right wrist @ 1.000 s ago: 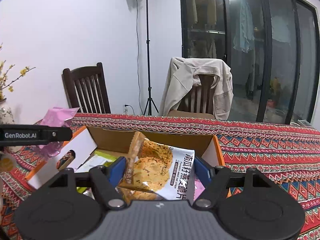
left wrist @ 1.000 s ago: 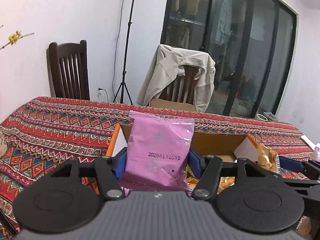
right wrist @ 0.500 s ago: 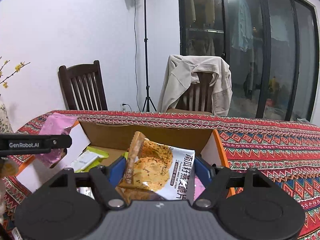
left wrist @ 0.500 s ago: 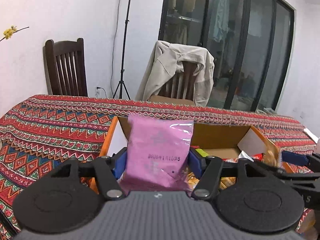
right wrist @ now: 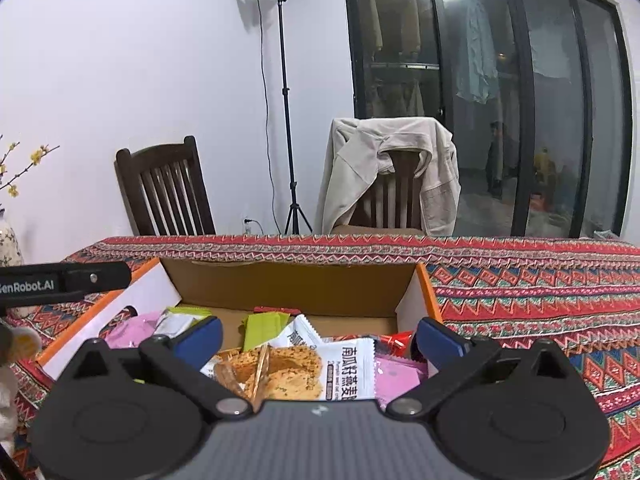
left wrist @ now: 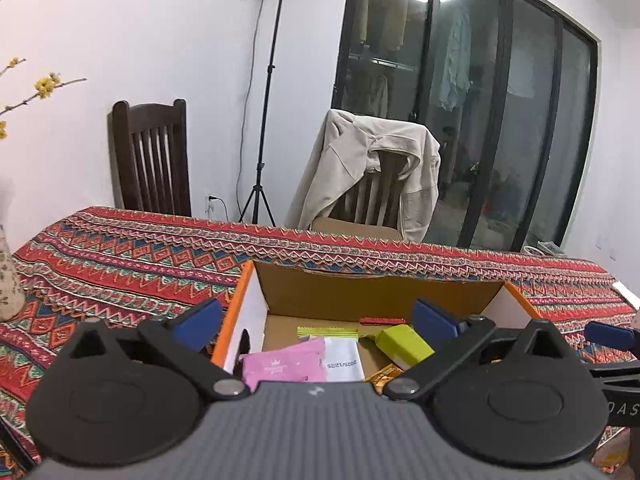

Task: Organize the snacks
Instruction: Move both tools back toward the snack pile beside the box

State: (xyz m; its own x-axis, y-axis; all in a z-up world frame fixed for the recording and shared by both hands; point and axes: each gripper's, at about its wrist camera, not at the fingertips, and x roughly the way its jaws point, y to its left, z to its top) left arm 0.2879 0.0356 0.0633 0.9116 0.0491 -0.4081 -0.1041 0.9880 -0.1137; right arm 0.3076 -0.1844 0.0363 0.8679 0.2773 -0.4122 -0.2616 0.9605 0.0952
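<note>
An open cardboard box with orange rims [left wrist: 376,288] [right wrist: 288,280] sits on the patterned tablecloth. My left gripper [left wrist: 318,318] is open and empty above the box's left part. The pink snack pack [left wrist: 282,366] lies in the box below it, next to green packs [left wrist: 404,344]. My right gripper [right wrist: 318,336] is open above the box's right part. The oat-cookie pack [right wrist: 304,372] lies loose on the pile beneath it, over another pink pack [right wrist: 400,376].
Two wooden chairs [right wrist: 168,192] stand behind the table, one with a beige jacket [right wrist: 384,164]. A light stand [right wrist: 286,120] is by the wall. A vase [left wrist: 8,280] stands at the table's left. The left gripper's arm [right wrist: 60,282] crosses the right wrist view.
Both grippers opened. The pink pack dropped from the left gripper into the box, and the cookie pack dropped from the right gripper onto the pile.
</note>
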